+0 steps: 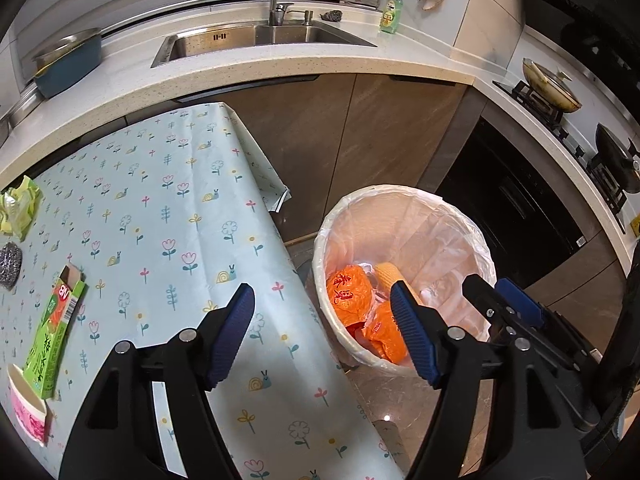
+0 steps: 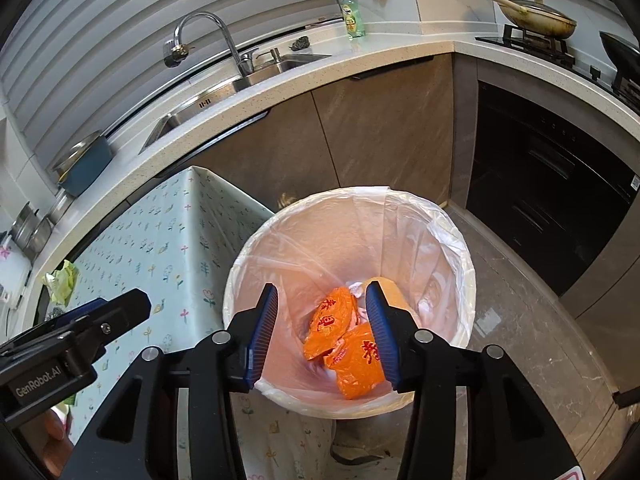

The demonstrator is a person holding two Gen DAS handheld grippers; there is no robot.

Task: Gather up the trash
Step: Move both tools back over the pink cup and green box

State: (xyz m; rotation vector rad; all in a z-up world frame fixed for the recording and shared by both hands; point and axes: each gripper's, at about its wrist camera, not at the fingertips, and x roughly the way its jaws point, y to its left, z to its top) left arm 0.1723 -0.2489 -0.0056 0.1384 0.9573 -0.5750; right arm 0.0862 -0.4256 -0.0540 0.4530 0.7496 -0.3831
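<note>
Left gripper (image 1: 322, 334) spread and empty over the edge of the flowered tablecloth (image 1: 168, 208); right gripper (image 2: 322, 330) likewise parted above the lined bin (image 2: 460, 248) at frame centre, orange bags (image 2: 340, 340) inside; green carton (image 1: 54, 332) lower left; speckled countertop (image 1: 280, 68) and sink (image 1: 260, 38) across the top.

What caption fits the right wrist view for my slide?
Open, empty right gripper poised above white-lined round trash bin holding crumpled orange plastic bags.
</note>
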